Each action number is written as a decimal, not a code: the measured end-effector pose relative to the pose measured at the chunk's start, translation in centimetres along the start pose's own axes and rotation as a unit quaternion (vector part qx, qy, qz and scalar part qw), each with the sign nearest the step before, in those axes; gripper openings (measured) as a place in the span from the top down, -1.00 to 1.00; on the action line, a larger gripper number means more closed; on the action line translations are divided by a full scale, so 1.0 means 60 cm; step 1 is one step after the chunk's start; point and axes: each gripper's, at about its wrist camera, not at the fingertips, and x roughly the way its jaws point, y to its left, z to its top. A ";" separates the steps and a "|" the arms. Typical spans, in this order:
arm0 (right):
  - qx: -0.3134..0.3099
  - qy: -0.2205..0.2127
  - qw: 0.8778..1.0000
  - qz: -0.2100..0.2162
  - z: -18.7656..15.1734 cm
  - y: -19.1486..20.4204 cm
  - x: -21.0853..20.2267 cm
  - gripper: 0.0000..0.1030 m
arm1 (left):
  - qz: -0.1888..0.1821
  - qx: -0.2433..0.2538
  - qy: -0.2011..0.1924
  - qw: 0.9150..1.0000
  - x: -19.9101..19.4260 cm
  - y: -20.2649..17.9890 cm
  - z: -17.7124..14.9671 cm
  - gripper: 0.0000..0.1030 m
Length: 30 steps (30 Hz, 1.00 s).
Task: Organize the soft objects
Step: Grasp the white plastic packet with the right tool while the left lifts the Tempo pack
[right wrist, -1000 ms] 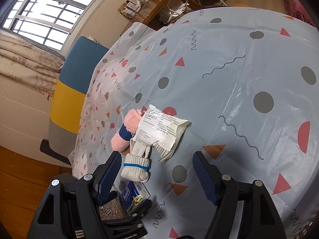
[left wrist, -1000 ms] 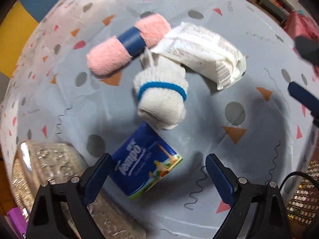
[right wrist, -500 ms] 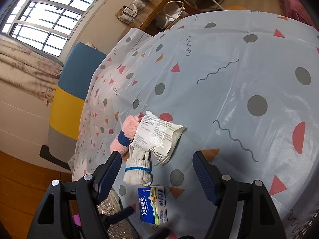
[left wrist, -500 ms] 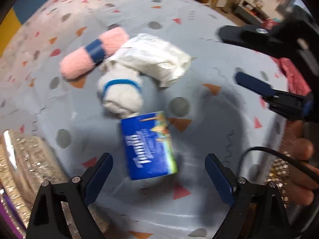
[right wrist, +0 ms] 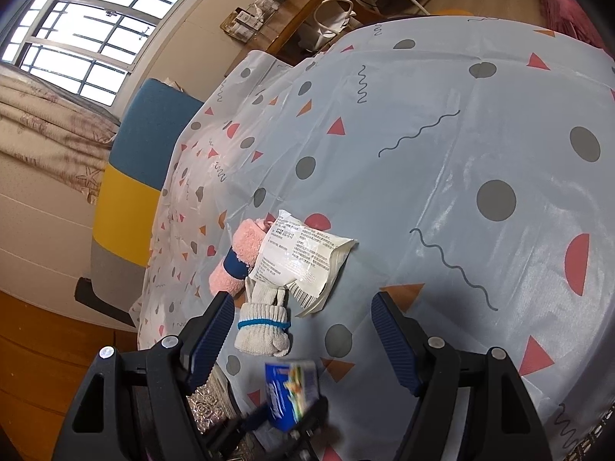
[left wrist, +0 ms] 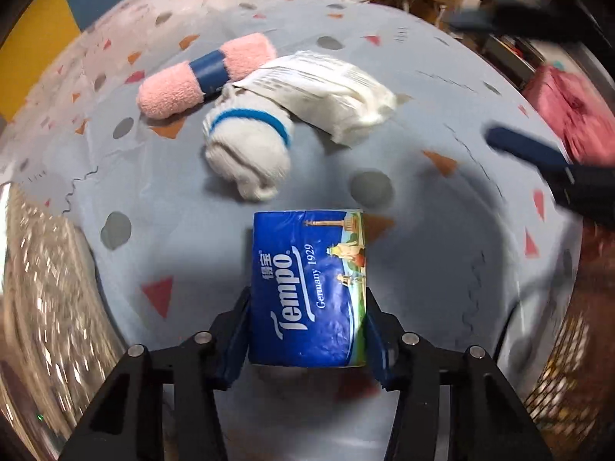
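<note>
Blue rectangular Tempo tissue pack (left wrist: 307,288): held between the blue pads of the left gripper (left wrist: 307,330), whose jaws have just been closing and now press both of its long sides; it sits over the pale blue patterned plastic tablecloth (left wrist: 442,261). White knitted sock roll with a blue band (left wrist: 248,153): on the cloth just beyond the pack. Pink rolled towel with a dark blue band (left wrist: 205,75): further back, beside the sock. White crinkled printed packet (left wrist: 326,94): lying across the sock's far end and touching the towel. Right gripper (right wrist: 301,336): jaws wide apart, nothing between them. Embossed foil tray (left wrist: 50,307): at the left edge.
</note>
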 end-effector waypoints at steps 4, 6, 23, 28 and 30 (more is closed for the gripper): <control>0.006 0.003 1.000 0.003 0.000 -0.004 0.002 -0.46 | -0.002 0.017 -0.030 0.999 -0.026 -0.011 -0.065 -0.02; 0.002 0.003 1.000 0.002 -0.001 -0.002 0.003 -0.46 | -0.003 0.020 -0.039 0.999 -0.035 -0.008 -0.096 -0.02; -0.414 0.108 0.884 -0.188 -0.035 0.163 0.159 -0.47 | -0.034 -0.016 -0.088 0.995 -0.042 0.050 -0.168 -0.02; -0.445 0.126 0.851 -0.250 -0.007 0.148 0.230 -0.48 | -0.037 -0.016 -0.096 0.995 -0.033 0.049 -0.166 -0.02; -0.431 0.140 0.858 -0.243 0.006 0.140 0.245 -0.49 | -0.037 -0.017 -0.098 0.994 -0.037 0.049 -0.172 -0.02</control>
